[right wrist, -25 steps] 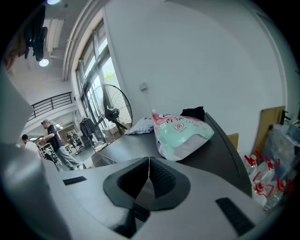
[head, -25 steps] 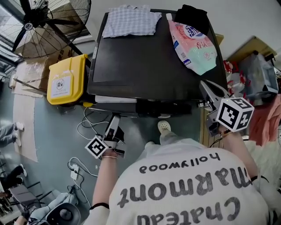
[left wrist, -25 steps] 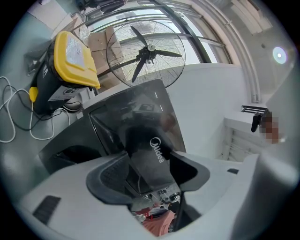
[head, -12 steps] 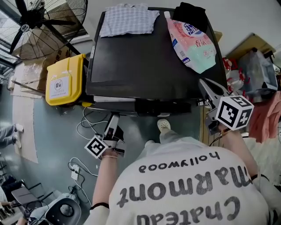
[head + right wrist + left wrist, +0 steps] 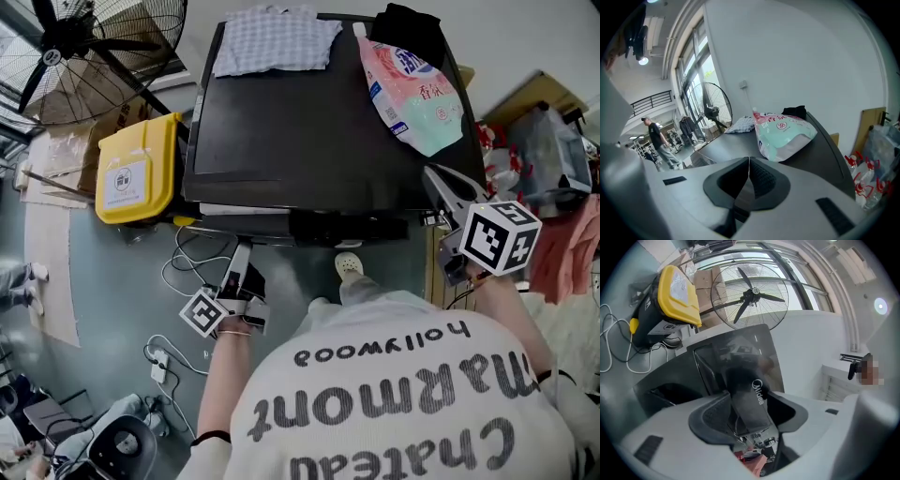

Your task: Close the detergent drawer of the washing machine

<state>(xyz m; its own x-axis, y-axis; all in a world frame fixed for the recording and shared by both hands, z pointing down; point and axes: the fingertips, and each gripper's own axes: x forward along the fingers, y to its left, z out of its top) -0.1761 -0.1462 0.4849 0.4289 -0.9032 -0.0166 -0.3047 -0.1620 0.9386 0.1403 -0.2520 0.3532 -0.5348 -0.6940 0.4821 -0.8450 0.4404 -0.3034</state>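
Clearly, the drawer [image 5: 750, 397] is sticking out of the machine [image 5: 309, 122] at the left end of its front, toward the person. Its dark front bar is running along the machine's front edge. In the left gripper view that bar is slanting from upper left to lower right. The left gripper [image 5: 244, 255] is pointing level at the machine's front. Its jaws have just been closing and are standing wide, with the bar filling the gap between them. The pads are lying against the bar's two sides, so the gripper is pinching the drawer by its front. The right gripper [image 5: 749, 164] is hanging at the front right corner of the machine's top, well apart from the drawer. Its jaws are pressing together on nothing and aiming along the top toward a pouch [image 5: 412, 89] lying near the back right corner. A checked cloth [image 5: 274, 42] is lying at the back edge, left of the pouch. In the head view the drawer is blending into the dark front, so how far it is standing out is hard to make out. Its inside is showing in no view. Below the bar, the left gripper view is giving only muddled reflections, and the person's shirt is cutting off the lower part of the head view.
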